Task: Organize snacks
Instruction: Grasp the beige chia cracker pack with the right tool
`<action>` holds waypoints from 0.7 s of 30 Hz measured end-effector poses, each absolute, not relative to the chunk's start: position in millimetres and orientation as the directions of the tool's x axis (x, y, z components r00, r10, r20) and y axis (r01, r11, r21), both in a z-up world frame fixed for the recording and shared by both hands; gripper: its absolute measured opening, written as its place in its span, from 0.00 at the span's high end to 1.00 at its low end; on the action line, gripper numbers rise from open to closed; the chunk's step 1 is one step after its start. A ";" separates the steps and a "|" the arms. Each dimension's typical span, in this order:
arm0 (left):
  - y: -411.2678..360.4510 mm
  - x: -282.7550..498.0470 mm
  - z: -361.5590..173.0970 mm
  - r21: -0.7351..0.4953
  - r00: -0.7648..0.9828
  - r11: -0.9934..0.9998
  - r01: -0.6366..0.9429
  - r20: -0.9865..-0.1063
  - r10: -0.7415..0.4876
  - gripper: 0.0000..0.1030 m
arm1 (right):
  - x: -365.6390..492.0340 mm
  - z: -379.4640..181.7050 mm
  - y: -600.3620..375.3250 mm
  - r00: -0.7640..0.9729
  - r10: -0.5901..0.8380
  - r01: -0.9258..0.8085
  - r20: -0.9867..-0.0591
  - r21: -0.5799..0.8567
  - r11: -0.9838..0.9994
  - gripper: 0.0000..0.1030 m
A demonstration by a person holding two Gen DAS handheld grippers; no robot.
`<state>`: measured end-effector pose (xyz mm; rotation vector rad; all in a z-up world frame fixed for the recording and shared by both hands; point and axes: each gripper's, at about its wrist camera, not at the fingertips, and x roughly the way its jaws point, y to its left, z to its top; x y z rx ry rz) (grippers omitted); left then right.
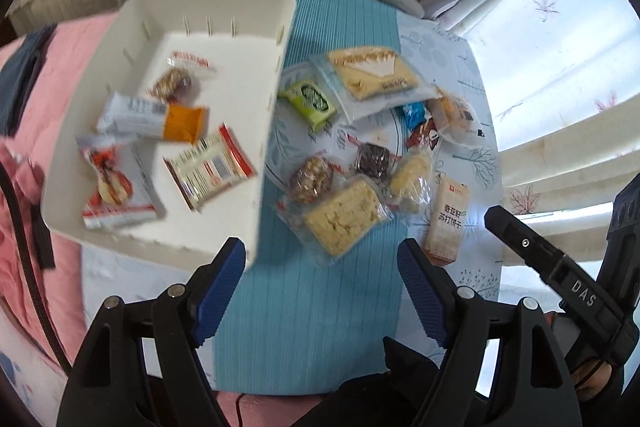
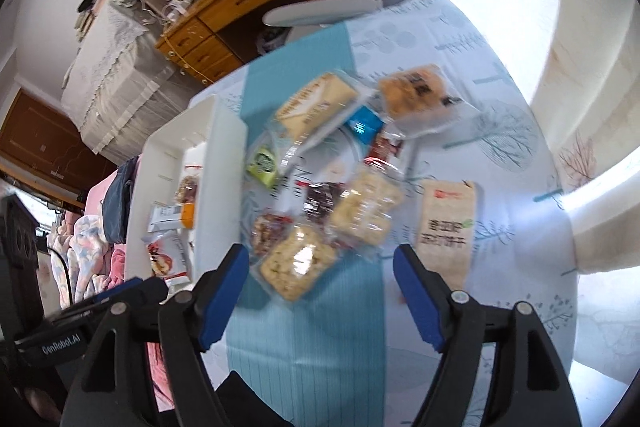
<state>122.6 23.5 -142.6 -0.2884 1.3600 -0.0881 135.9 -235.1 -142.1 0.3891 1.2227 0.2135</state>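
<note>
Both sets of jaws stand wide apart with nothing between them: my left gripper (image 1: 320, 267) hangs over the teal runner (image 1: 312, 307) near the surface's near edge, and my right gripper (image 2: 320, 275) hovers just short of a clear-wrapped crispy rice bar (image 2: 298, 265). I judge they are spread this wide because the next packet to take is broad and flat.

The white bin (image 1: 276, 75) sits along the surface's left edge, so sorted snacks stay apart from the loose pile, which lies just beside its right wall, toward the middle of the surface. An upright-printed cracker pack (image 1: 446, 223) lies alone nearer the right edge, flat, easy to pinch by its sides.

My left camera looks down into the bin and shows several packets already inside, among them a red-edged one (image 1: 210, 167) with its label up. My right camera sees the bin only edge-on, but gives the pile and the cracker pack (image 2: 446, 227) more squarely.
</note>
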 end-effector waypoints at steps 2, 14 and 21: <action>18.4 121.4 -150.9 -0.252 0.193 0.957 -0.141 -0.956 -0.223 0.24 | 138.3 -150.2 -245.4 0.305 0.367 0.071 -0.879 0.406 0.911 0.26; -19.6 123.3 -204.1 -0.221 0.105 0.931 -0.290 -0.974 -0.199 0.23 | 158.4 -214.2 -310.1 0.106 0.403 0.272 -0.909 0.416 0.868 0.25; -44.5 142.6 -226.8 -0.126 0.101 0.962 -0.244 -0.989 -0.104 0.23 | 168.4 -243.7 -322.1 0.010 0.390 0.342 -0.921 0.370 0.864 0.25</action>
